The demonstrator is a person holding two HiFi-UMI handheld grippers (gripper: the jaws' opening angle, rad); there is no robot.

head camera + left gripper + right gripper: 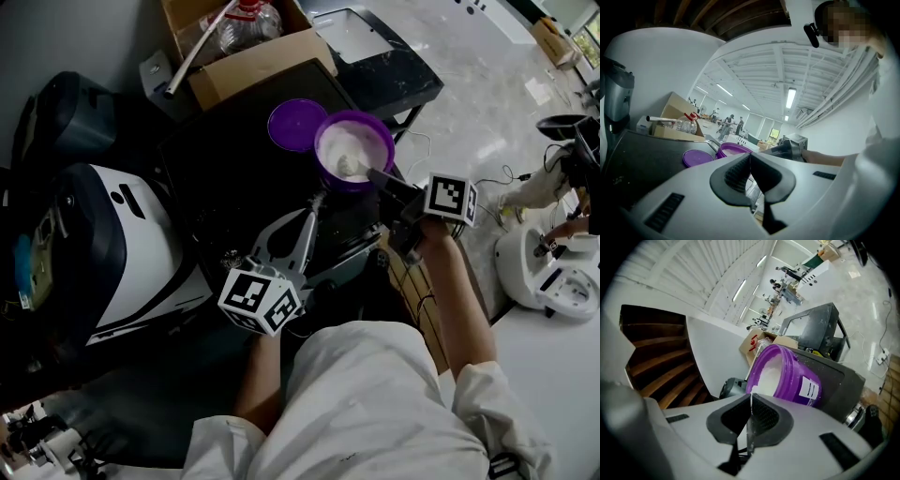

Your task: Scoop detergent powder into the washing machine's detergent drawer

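White plastic, your left gripper (313, 201) sits just left of and nearer to you than the tub (379, 131). Its tongs are pressed together with nothing showing between them. It looks parked there so it stays clear of the scooping. It is also near the machine's front, probably ready for the drawer, which I can't pick out in the dark below the tub.

The purple lid (295, 124) lies flat on the black machine top (220, 169), touching the tub's left side. That leaves the tub's mouth free.

The tub stands upright and open near the top's front edge, within easy reach of your right arm. The powder (345, 143) is all still inside it.

The scoop (353, 168) has its bowl down in the powder, so you seem to be at the loading step.

Your right gripper (382, 178) comes in over the tub's right rim. Its tongs are pinched tight on the scoop's thin handle, which keeps the bowl from rolling as it digs.
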